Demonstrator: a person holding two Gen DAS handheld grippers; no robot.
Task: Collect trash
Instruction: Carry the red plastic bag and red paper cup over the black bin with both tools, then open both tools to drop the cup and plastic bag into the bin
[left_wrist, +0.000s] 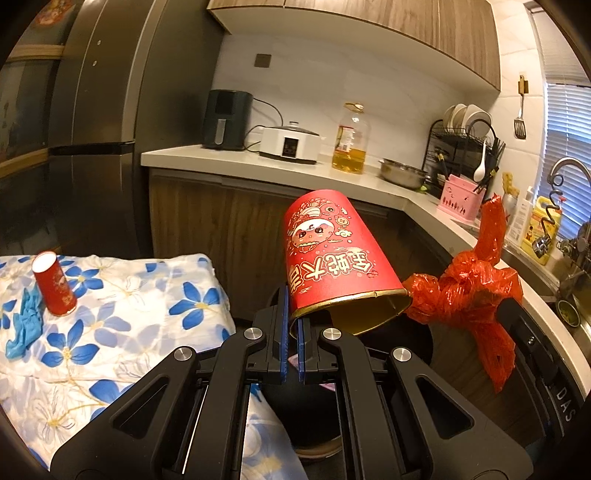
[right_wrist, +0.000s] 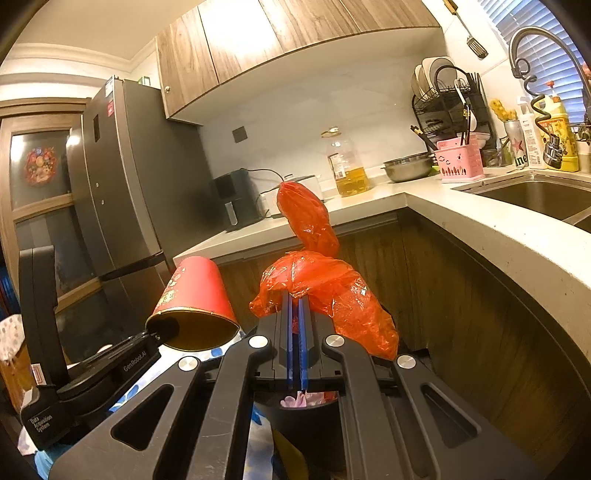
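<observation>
Both grippers are closed down to a narrow slit, each pinching something. My left gripper (left_wrist: 293, 332) clamps the gold rim of a red paper cup printed with cartoon figures and Chinese characters (left_wrist: 332, 258); one blue pad sits outside the wall and the other inside the mouth. My right gripper (right_wrist: 295, 306) grips a crumpled red plastic bag (right_wrist: 332, 291) at its gathered middle, with one twisted end standing upward and the rest hanging to the right.

Below both tools sits a round black bin (right_wrist: 306, 417) with pink scraps inside. To the left, a table under a white cloth with blue flowers (left_wrist: 122, 295) carries a second red paper cup (left_wrist: 53, 282), standing mouth down, beside a crumpled blue glove (left_wrist: 24, 325). Behind runs a pale kitchen countertop (left_wrist: 229, 155) bearing a black air fryer (left_wrist: 225, 120) and a clear bottle of yellow oil (left_wrist: 351, 142).

The held cup's long axis tilts: base up and away, open mouth down toward me and to the right, close to the bag.
</observation>
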